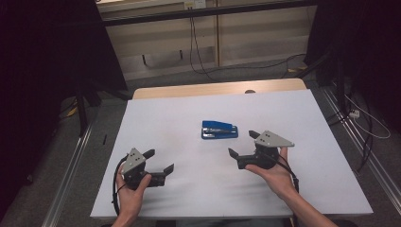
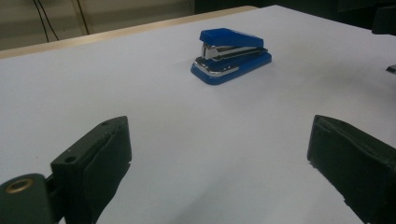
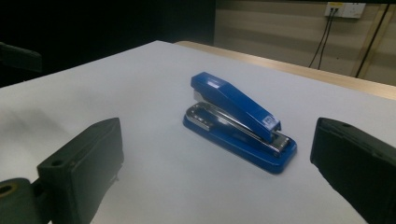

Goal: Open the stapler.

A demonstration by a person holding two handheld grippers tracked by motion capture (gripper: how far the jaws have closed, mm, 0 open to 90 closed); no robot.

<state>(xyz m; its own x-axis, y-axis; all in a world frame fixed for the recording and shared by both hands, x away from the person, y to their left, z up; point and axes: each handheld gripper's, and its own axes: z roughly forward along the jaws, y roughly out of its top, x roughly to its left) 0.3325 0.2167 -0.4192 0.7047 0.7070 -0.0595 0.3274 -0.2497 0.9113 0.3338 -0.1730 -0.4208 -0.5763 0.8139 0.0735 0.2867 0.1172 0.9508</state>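
One blue stapler point(image 1: 219, 129) lies flat near the middle of my white bench point(image 1: 179, 118), its top arm shut down over a silver metal track and a small label at its hinge end. My right hand-held gripper point(image 1: 241, 143) sits just beside it, jaws spread and holding nothing; my left hand-held gripper point(image 1: 159, 161) is well apart, also released. The label's print is too small to read.
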